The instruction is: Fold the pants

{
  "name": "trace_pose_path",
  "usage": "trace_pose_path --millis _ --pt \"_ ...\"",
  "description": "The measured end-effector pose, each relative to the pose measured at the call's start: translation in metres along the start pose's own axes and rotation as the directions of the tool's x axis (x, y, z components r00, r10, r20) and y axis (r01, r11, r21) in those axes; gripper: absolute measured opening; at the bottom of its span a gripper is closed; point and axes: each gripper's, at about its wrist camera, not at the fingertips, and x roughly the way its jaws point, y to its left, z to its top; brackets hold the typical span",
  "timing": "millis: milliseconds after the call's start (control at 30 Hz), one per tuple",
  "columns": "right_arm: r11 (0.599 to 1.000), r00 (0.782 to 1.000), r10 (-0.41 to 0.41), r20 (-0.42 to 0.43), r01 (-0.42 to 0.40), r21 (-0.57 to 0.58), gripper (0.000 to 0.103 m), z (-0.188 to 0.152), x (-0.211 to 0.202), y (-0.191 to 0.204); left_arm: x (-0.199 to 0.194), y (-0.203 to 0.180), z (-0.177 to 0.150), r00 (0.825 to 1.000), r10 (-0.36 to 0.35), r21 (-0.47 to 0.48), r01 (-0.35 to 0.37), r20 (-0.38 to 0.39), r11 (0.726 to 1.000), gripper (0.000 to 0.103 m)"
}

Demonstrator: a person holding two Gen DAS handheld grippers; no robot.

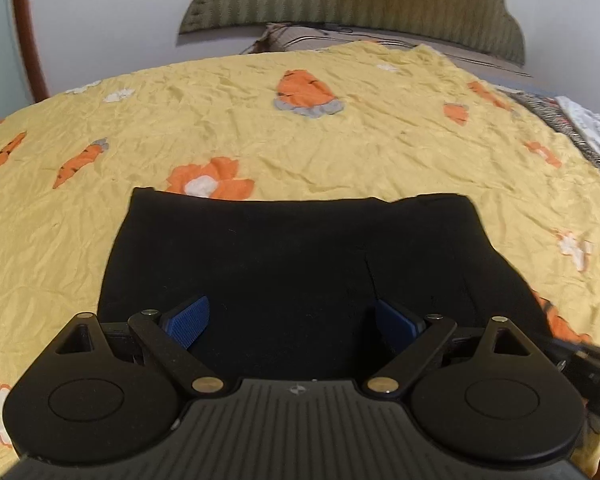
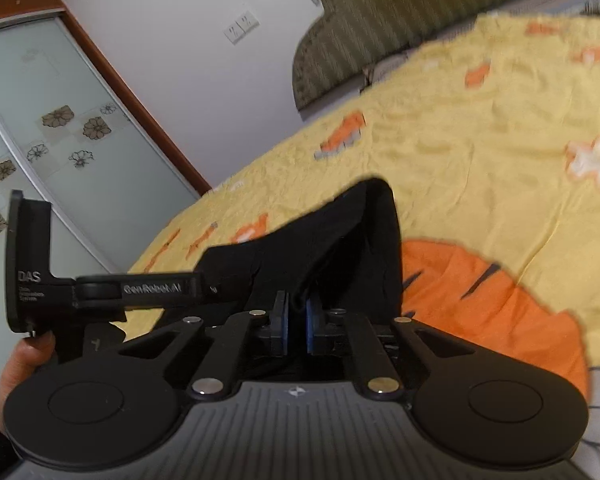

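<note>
Black pants (image 1: 300, 264) lie folded flat on the yellow bedspread (image 1: 340, 152) in the left wrist view. My left gripper (image 1: 294, 326) is open, its blue pads (image 1: 190, 322) spread just above the pants' near edge. In the right wrist view my right gripper (image 2: 296, 322) is shut on a bunched edge of the black pants (image 2: 340, 240) and lifts it off the bed. The left gripper's body (image 2: 100, 288) and the hand holding it show at the left of that view.
The bedspread (image 2: 480, 160) has orange carrot and flower prints. A green padded headboard (image 1: 360, 0) stands at the far end. Patterned cloth (image 1: 588, 132) lies at the bed's right edge. A glass sliding door (image 2: 60, 140) with a brown frame stands left of the bed.
</note>
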Motion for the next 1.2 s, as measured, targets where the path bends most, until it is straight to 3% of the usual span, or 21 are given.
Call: trace_pose_path --millis 133,233,300,400,500,600,667,767,833,933,1033,1100,1200 --pt "0.998 0.997 -0.054 -0.052 0.053 -0.026 0.008 -0.002 0.001 -0.005 0.006 -0.011 -0.007 1.000 0.006 0.065 -0.004 -0.018 0.998 0.096" --pt "0.998 0.994 -0.050 -0.095 0.052 0.027 0.012 -0.004 0.005 -0.012 0.008 -0.014 -0.012 0.999 0.010 0.088 -0.007 -0.033 0.996 0.096" --pt "0.996 0.995 -0.088 -0.050 0.088 -0.008 0.018 0.004 -0.005 -0.007 0.002 -0.012 -0.011 1.000 -0.003 0.085 0.005 -0.023 0.996 0.096" --pt "0.973 0.986 -0.163 0.041 0.168 -0.159 0.018 0.026 -0.007 0.015 0.003 -0.008 -0.004 1.000 0.007 0.066 -0.007 -0.009 0.998 0.096" --pt "0.934 0.985 -0.172 0.033 0.174 -0.311 0.018 0.046 0.024 0.036 0.012 -0.006 0.001 0.999 0.032 0.050 -0.030 -0.033 0.998 0.096" --pt "0.925 0.983 -0.172 -0.060 0.140 -0.354 0.018 0.057 0.072 0.038 0.018 -0.005 0.001 0.998 0.032 0.042 -0.030 -0.053 0.999 0.096" --pt "0.909 0.971 -0.215 -0.106 0.159 -0.386 0.018 0.060 0.101 0.035 0.018 -0.007 0.000 0.998 0.036 0.048 -0.033 -0.049 0.998 0.096" --pt "0.878 0.957 -0.271 -0.100 0.203 -0.433 0.017 0.060 0.123 0.027 0.019 -0.008 -0.002 0.998 0.046 0.062 -0.043 -0.046 0.997 0.097" --pt "0.880 0.950 -0.300 -0.087 0.241 -0.409 0.018 0.064 0.119 0.022 0.018 -0.008 -0.002 0.998 0.042 0.058 -0.039 -0.047 0.998 0.096" --pt "0.878 0.959 -0.281 -0.046 0.238 -0.415 0.018 0.062 0.102 0.032 0.017 -0.008 -0.002 0.998 0.041 0.056 -0.038 -0.048 0.998 0.097" --pt "0.873 0.963 -0.264 -0.060 0.212 -0.440 0.018 0.054 0.097 0.041 0.018 -0.007 -0.003 0.998 0.037 0.047 -0.035 -0.053 0.998 0.097" --pt "0.853 0.953 -0.294 -0.077 0.225 -0.472 0.018 0.047 0.101 0.041 0.018 -0.008 -0.003 0.998 0.040 0.047 -0.037 -0.052 0.998 0.097" --pt "0.840 0.941 -0.332 -0.064 0.265 -0.474 0.033 0.041 0.103 0.034 0.018 -0.009 -0.004 0.998 0.045 0.056 -0.042 -0.052 0.998 0.098"
